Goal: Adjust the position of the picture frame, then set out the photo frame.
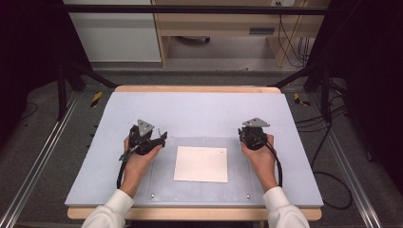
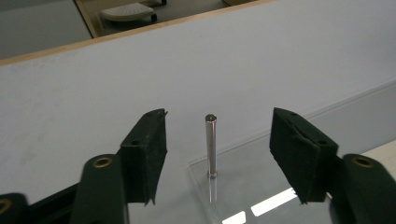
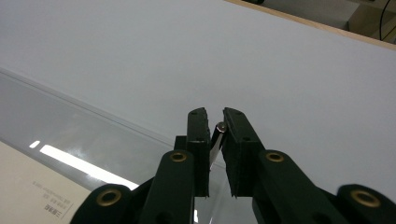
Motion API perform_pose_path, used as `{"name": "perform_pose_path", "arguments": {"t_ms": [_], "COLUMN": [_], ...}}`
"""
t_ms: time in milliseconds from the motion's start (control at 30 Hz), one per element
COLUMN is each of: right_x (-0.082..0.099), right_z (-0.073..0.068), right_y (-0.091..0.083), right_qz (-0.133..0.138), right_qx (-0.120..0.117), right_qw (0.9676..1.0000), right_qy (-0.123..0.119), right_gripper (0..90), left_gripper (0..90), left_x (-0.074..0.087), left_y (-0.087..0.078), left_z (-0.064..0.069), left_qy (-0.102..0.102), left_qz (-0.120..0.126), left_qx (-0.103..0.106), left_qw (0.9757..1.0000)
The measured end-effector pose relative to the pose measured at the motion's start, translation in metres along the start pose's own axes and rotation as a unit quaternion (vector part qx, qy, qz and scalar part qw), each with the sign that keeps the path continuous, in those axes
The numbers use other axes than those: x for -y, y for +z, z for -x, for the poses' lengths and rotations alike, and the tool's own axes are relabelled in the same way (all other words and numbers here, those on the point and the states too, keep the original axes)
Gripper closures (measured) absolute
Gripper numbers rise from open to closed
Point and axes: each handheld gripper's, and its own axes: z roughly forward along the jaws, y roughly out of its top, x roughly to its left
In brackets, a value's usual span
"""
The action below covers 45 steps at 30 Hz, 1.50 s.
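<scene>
The right gripper (image 3: 215, 123) is clamped on the metal pin (image 3: 217, 136) at the clear plate's (image 1: 161, 190) far right corner, while the left gripper's (image 2: 217, 128) jaws stand apart around the far left pin (image 2: 211, 145), so the next move, I judge, is closing on it before the 2 lift together.

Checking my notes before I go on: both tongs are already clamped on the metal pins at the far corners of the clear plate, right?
Not both. The right tongs grip their pin, but the left gripper view shows the left tongs open, their pin standing untouched between them on the clear plate.
</scene>
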Motion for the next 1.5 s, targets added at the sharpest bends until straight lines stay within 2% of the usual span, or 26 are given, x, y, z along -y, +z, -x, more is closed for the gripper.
{"name": "perform_pose_path", "arguments": {"t_ms": [100,200,300,400,433,500,567,667,700,767,833,1100,1267,1500], "right_x": [0.000,0.000,0.000,0.000,0.000,0.000,0.000,0.000,0.000,0.000,-0.001,-0.003,-0.006,-0.015], "right_z": [0.001,0.001,0.002,0.002,0.003,0.003,0.003,0.003,0.004,0.004,0.004,0.004,0.005,0.007], "right_y": [0.000,0.000,0.000,0.000,0.000,0.000,0.000,-0.001,-0.001,0.000,0.000,0.000,0.001,0.003], "right_qz": [0.000,0.000,0.001,0.000,0.001,0.001,0.001,-0.001,-0.001,-0.001,-0.003,-0.011,-0.023,-0.056], "right_qx": [-0.003,-0.004,-0.006,-0.007,-0.008,-0.008,-0.010,-0.011,-0.012,-0.013,-0.017,-0.018,-0.022,-0.027], "right_qw": [1.0000,1.0000,1.0000,1.0000,1.0000,1.0000,0.9999,0.9999,0.9998,0.9998,0.9997,0.9997,0.9993,0.9978], "right_qy": [0.004,0.004,0.005,0.006,0.006,0.006,0.010,0.013,0.014,0.014,0.016,0.014,0.016,0.023], "right_gripper": [83.4,83.6,83.7,83.9,84.1,84.1,84.3,84.5,84.6,84.6,85.1,85.4,85.7,86.0], "left_gripper": [42.2,45.0,47.2,52.1,57.4,59.3,69.0,82.9,83.5,83.8,84.1,84.4,84.6,84.7], "left_x": [-0.001,-0.002,-0.002,-0.001,0.000,0.001,0.002,0.003,0.003,0.003,0.002,-0.003,-0.008,-0.019], "left_y": [0.001,0.003,0.004,0.009,0.011,0.016,0.021,0.023,0.023,0.023,0.023,0.023,0.024,0.028], "left_z": [0.001,0.002,0.003,0.005,0.005,0.005,0.003,0.000,-0.001,-0.001,-0.001,-0.003,-0.005,-0.011], "left_qy": [-0.003,0.003,-0.003,-0.002,0.002,0.003,-0.005,-0.006,-0.014,-0.013,-0.021,-0.023,-0.021,-0.012], "left_qz": [0.006,0.005,0.010,-0.003,-0.004,-0.006,-0.007,-0.004,-0.001,-0.001,-0.004,-0.023,-0.048,-0.091], "left_qx": [-0.001,-0.004,-0.008,-0.006,-0.008,-0.014,-0.012,-0.016,-0.011,-0.013,-0.011,-0.004,0.006,0.021], "left_qw": [1.0000,1.0000,0.9999,1.0000,1.0000,0.9999,0.9999,0.9999,0.9998,0.9998,0.9997,0.9995,0.9986,0.9956]}}
